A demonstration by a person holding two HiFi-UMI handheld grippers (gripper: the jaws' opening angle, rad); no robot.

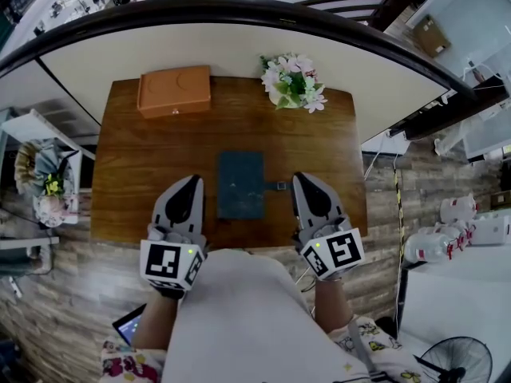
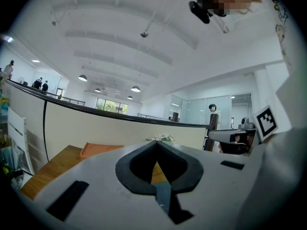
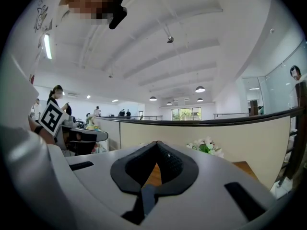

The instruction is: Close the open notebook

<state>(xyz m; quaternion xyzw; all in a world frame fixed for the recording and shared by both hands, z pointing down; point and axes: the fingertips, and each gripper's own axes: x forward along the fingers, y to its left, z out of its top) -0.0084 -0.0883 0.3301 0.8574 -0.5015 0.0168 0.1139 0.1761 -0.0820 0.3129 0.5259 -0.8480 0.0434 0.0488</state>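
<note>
In the head view a dark teal notebook (image 1: 240, 184) lies flat on the wooden table (image 1: 152, 166) with its cover down, and a small clasp (image 1: 280, 186) sticks out at its right edge. My left gripper (image 1: 194, 179) hovers just left of the notebook, apart from it, its jaws shut with nothing between them. My right gripper (image 1: 299, 177) sits just right of the notebook near the clasp, also shut and empty. Seen from the left gripper view, the left gripper (image 2: 156, 143) has its jaws closed to a point. The right gripper (image 3: 157, 143) looks the same in its own view.
An orange box (image 1: 174, 91) stands at the table's far left corner and a flower bunch (image 1: 292, 81) at the far right. A curved partition wall (image 1: 239, 46) runs behind the table. A cluttered shelf (image 1: 44, 182) is to the left and bottles (image 1: 447, 238) to the right.
</note>
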